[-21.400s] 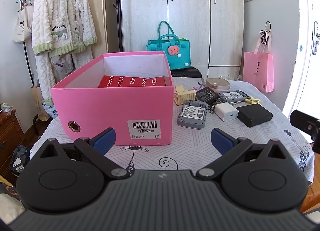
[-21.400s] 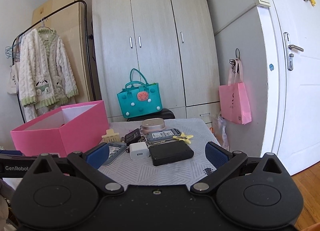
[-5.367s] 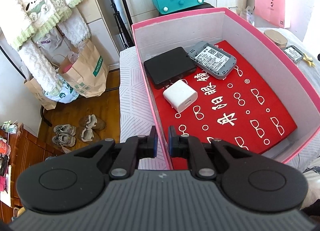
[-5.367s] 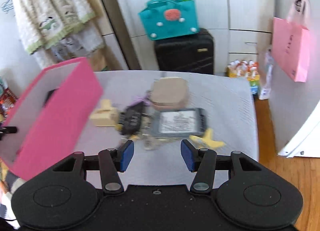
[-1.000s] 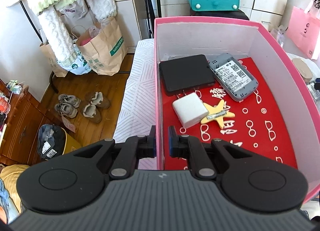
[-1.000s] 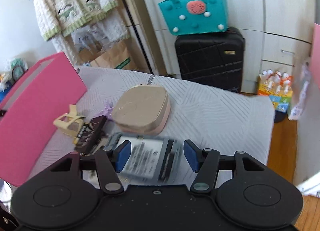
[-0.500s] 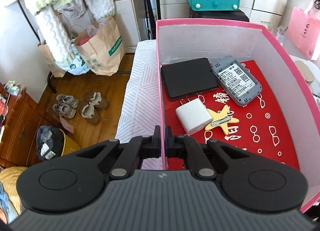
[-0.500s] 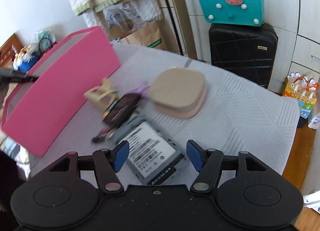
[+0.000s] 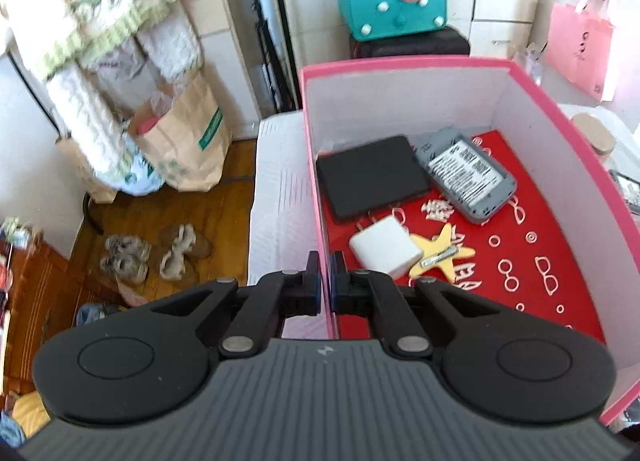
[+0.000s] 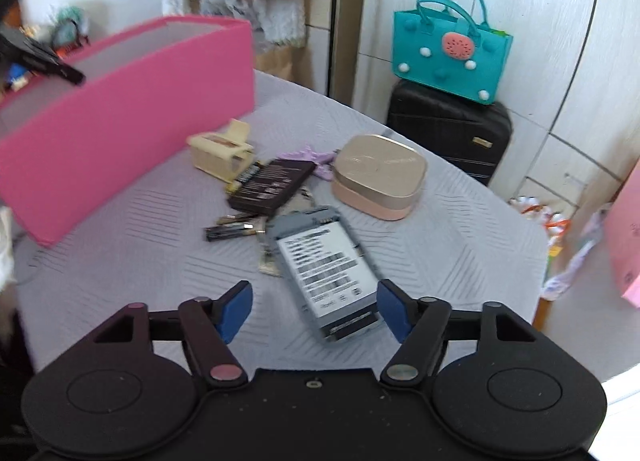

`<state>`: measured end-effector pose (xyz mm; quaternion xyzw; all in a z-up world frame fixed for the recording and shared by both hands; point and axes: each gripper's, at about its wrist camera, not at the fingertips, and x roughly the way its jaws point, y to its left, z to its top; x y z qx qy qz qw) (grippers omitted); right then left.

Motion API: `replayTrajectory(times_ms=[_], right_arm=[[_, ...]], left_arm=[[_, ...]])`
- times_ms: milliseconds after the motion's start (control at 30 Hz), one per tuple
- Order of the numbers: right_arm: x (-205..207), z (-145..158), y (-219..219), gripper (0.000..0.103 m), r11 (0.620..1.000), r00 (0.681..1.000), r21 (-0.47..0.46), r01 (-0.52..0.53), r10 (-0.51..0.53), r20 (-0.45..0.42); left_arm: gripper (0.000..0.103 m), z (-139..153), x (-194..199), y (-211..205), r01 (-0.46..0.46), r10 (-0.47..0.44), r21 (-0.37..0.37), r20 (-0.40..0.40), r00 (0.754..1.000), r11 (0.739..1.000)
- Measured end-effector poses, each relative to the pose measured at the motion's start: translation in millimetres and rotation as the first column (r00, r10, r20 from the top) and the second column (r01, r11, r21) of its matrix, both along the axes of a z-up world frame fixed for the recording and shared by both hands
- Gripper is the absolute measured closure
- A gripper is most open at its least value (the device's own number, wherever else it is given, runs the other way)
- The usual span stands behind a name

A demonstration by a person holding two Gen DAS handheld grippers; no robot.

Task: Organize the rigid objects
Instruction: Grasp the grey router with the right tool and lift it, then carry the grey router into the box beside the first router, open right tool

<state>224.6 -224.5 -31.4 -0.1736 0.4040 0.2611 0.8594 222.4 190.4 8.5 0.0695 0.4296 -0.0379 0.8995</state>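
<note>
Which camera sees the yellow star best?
The left wrist view. It looks down into the pink box, and the yellow star lies in plain sight on the red bottom beside the white charger. The right wrist view shows only the box's outside wall, so the star is hidden there.

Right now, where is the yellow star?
In the left wrist view, the yellow star lies on the red floor of the pink box, touching the white charger, below the grey device.
</note>
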Motion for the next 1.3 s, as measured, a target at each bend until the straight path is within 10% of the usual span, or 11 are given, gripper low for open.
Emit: replayTrajectory(times_ms=[733,1300], right_arm=[[4,-3,19,0.037,0.900,0.907,0.130,0.417,-0.402,-0.125],[-28,-13,39,0.038,0.915,0.917,0.070,0.397,-0.392,-0.077]], left_arm=[[0.091,-1,-2,26,0.178,-0.177,-0.085,0.025,0.984,0.980],[0.091,0,-2,22,0.160,-0.160,-0.085,0.003,0.987,0.983]])
